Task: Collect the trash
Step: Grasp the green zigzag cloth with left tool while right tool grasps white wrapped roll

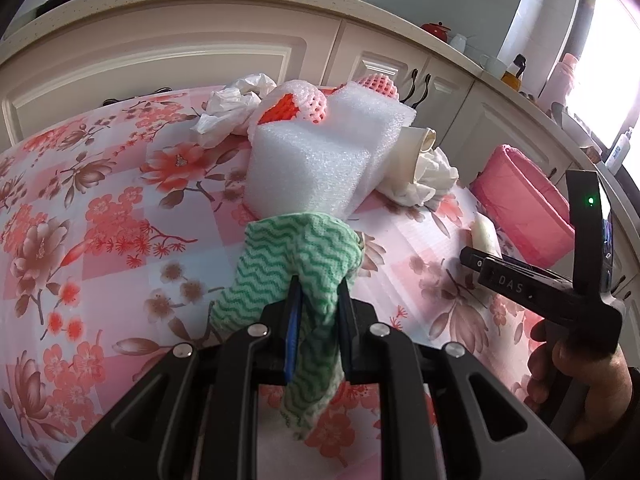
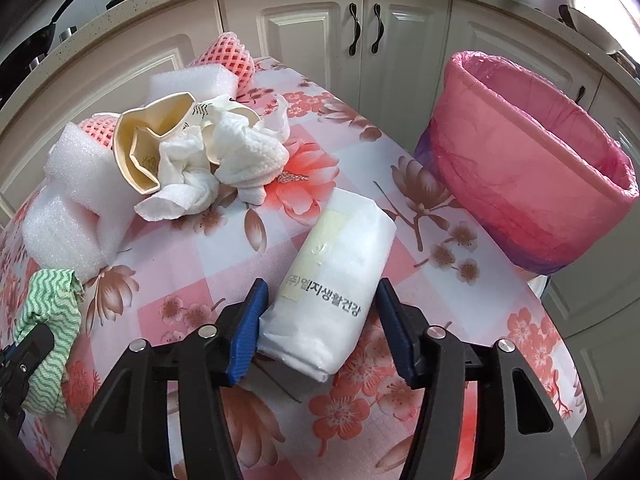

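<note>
My left gripper (image 1: 318, 284) is shut on a green-and-white wavy cloth (image 1: 296, 256), held just in front of white foam blocks (image 1: 320, 160); the cloth also shows in the right wrist view (image 2: 48, 320). My right gripper (image 2: 320, 300) is open, its blue pads on either side of a white wrapped packet with Korean print (image 2: 332, 292) lying on the floral table; whether the pads touch it I cannot tell. A pink-lined trash bin (image 2: 532, 168) stands to the right of the packet. It also shows in the left wrist view (image 1: 524, 208).
A heap of trash lies on the table: crumpled paper cups (image 2: 152, 148), white tissues (image 2: 240, 152), pink foam fruit nets (image 2: 228, 56), a white plastic bag (image 1: 236, 104). Cream kitchen cabinets (image 2: 364, 32) stand behind the table. The table edge runs close below the bin.
</note>
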Available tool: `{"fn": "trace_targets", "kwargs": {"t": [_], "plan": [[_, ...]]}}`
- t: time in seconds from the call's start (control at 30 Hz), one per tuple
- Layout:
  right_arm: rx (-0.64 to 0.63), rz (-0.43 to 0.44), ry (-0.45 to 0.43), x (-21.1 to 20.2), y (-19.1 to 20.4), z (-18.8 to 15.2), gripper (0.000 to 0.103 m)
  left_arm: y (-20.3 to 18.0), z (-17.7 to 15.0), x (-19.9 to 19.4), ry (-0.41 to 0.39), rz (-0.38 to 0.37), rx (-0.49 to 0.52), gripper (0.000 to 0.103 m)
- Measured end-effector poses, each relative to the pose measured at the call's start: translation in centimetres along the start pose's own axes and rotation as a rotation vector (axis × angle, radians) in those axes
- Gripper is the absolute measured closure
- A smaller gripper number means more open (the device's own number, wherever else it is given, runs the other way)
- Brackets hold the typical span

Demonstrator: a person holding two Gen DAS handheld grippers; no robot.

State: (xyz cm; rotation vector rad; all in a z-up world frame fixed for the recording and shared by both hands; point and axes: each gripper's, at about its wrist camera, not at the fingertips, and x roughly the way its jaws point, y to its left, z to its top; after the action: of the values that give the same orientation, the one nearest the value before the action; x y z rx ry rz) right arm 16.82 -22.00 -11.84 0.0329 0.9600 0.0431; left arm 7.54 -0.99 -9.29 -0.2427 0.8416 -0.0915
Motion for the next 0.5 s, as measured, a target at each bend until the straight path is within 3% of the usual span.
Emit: {"fn": "trace_targets", "kwargs": {"t": [0.13, 0.5], "plan": [[-0.016, 0.040, -0.009, -0.5, -0.3, -0.2, 0.063, -0.9, 0.0, 0.0, 0.003, -0.015, 0.019, 0.087], [0.000, 0.086, -0.094, -3.1, -2.1, 0.0, 0.064, -3.6, 0.9, -0.7, -0.030, -0.053, 0.079, 0.087]]}}
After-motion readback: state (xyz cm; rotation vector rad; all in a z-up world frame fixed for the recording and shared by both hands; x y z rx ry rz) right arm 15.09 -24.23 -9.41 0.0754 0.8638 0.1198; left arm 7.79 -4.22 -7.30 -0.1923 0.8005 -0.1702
